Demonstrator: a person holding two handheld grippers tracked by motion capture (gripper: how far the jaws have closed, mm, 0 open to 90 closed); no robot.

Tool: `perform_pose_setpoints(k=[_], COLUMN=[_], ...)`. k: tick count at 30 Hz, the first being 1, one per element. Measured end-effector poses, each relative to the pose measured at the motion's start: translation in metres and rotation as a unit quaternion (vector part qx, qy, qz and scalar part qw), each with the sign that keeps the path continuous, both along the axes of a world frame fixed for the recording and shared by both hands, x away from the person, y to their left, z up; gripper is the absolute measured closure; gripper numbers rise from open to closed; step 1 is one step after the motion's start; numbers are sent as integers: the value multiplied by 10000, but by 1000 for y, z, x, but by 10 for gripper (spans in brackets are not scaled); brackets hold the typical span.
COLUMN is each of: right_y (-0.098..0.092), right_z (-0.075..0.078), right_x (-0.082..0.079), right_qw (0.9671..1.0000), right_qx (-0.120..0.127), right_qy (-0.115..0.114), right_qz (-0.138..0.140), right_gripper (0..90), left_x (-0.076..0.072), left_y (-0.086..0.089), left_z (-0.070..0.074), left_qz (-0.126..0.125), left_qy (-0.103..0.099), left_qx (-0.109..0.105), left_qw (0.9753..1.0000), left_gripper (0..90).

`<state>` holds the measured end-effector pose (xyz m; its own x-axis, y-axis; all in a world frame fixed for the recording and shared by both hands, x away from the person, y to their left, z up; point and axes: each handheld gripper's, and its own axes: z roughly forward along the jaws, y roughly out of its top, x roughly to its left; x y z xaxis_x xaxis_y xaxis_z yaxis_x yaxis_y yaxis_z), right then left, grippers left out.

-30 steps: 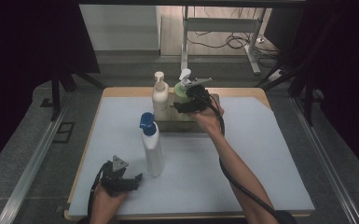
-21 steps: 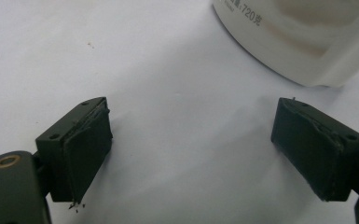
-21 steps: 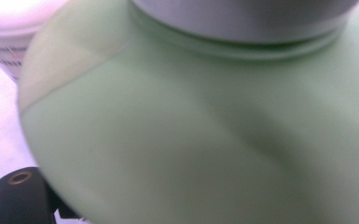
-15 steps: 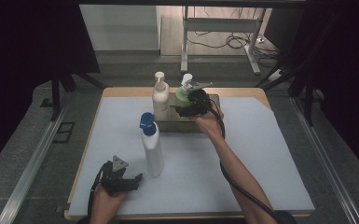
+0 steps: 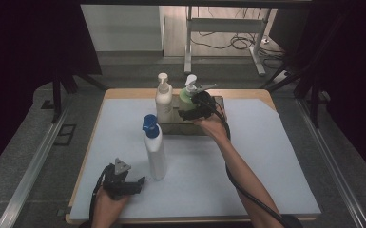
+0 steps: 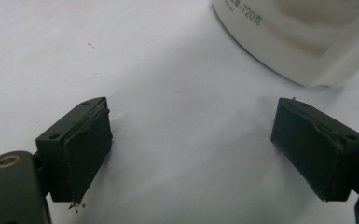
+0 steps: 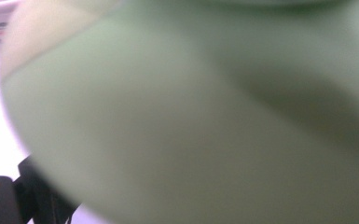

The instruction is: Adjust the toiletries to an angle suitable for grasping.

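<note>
A green bottle (image 5: pixel 187 96) with a white pump head stands at the dark tray (image 5: pixel 216 102) at the back of the table. My right gripper (image 5: pixel 186 112) is shut on its body. In the right gripper view the blurred green bottle (image 7: pixel 191 116) sits right against the camera. A cream pump bottle (image 5: pixel 163 100) stands just to its left. A tall white bottle with a blue cap (image 5: pixel 154 149) stands mid-table, and its base (image 6: pixel 303 37) is just beyond my left gripper (image 6: pixel 191 149). That left gripper (image 5: pixel 135 183) rests open on the mat at the front left with nothing between its fingers.
A white mat (image 5: pixel 275 161) covers the wooden table (image 5: pixel 123 93). Dark curtains flank the table, and a metal stand and cables lie on the floor behind it.
My right gripper and the green bottle have shifted slightly down and towards me at the tray. The left gripper has stayed still.
</note>
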<state>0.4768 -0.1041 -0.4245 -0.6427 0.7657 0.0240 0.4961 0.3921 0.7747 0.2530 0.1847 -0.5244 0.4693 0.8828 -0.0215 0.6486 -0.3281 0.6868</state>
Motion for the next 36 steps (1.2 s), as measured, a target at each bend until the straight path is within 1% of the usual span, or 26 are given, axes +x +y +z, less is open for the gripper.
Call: perform_pose_setpoints(k=[1, 4, 7, 10, 11, 13, 14, 15, 16, 17, 19, 20, 21, 22, 23, 25, 26, 27, 28, 30, 31, 32, 33, 34, 35, 36], right_y=[0, -2, -8, -14, -16, -20, -20, -24, -24, -28, -32, -34, -34, -40, -40, -49, -49, -54, -55, -59, -59, -60, -61, -61, -61, -61], right_z=[0, 1, 2, 2, 2, 2, 2, 0, 0, -1, -1, -1, -1, -2, -2, -1, -1, -1, -1, -1, -1, -2, -2, -2, -3, -3], right_x=[-1, -4, -9, -14, -15, -19, -19, -23, -23, -27, -30, -31, -31, -33, -33, -36, -36, -37, -37, -37, -37, -36, -35, -35, -31, -31], right_qw=[10000, 10000, 10000, 9999, 9999, 9999, 9999, 9999, 9999, 9998, 9998, 9997, 9997, 9994, 9994, 9992, 9992, 9995, 9996, 9997, 9997, 9998, 9999, 9999, 9997, 9997], right_qx=[27, 8, 59, 58, 70, 89, 89, 54, 54, 38, 43, 64, 64, 160, 160, 289, 289, 259, 235, 222, 222, 172, 69, 69, 59, 59], right_qy=[-20, -40, -76, -85, -97, -25, -25, -62, -62, -67, -38, 13, 13, 132, 132, 160, 160, 145, 136, 137, 137, 128, 136, 136, 250, 250], right_qz=[-1, 8, -7, 8, 18, 58, 58, 122, 122, 167, 209, 227, 227, 269, 269, 226, 226, 144, 86, 22, 22, 15, 9, 9, -36, -36], right_gripper=[32, 52, 85, 128, 132, 144, 144, 173, 173, 216, 273, 301, 301, 336, 336, 429, 429, 499, 525, 631, 631, 678, 753, 753, 811, 811], left_x=[0, 0, 0, 0, 0, 0, 0, 0, 0, 0, 0, 0, 0, 0, 0, 0, 0, 0, 0, 0, 0, 0, 0, 0, 0, 0], left_y=[0, 0, 0, 0, 0, 0, 0, 0, 0, 0, 0, 0, 0, 0, 0, 0, 0, 0, 0, 0, 0, 0, 0, 0, 0, 0], left_z=[0, 0, 0, 0, 0, 0, 0, 0, 0, 0, 0, 0, 0, 0, 0, 0, 0, 0, 0, 0, 0, 0, 0, 0, 0, 0], left_qz=[1, 1, 1, 1, 1, 1, 1, 1, 1, 1, 1, 1, 1, 2, 2, 1, 1, 2, 3, 3, 3, 1, 3, 3, 2, 2], left_qy=[-1, -1, -1, -1, -2, -2, -2, -3, -3, -2, -3, -4, -4, -3, -3, -3, -3, -4, -3, -4, -4, -4, -3, -3, -3, -3], left_qx=[-1, 0, 1, 0, -1, 1, 1, 1, 1, 0, 2, 2, 2, 1, 1, 1, 2, 2, 3, 1, 1, 0, 2, 2, 2, 2], left_qw=[10000, 10000, 10000, 10000, 10000, 10000, 10000, 10000, 10000, 10000, 10000, 10000, 10000, 10000, 10000, 10000, 10000, 10000, 10000, 10000, 10000, 10000, 10000, 10000, 10000, 10000], left_gripper=[124, 124, 124, 124, 124, 123, 124, 124, 124, 124, 124, 124, 124, 124, 124, 124, 124, 124, 124, 124, 123, 123, 123, 123, 124, 124])
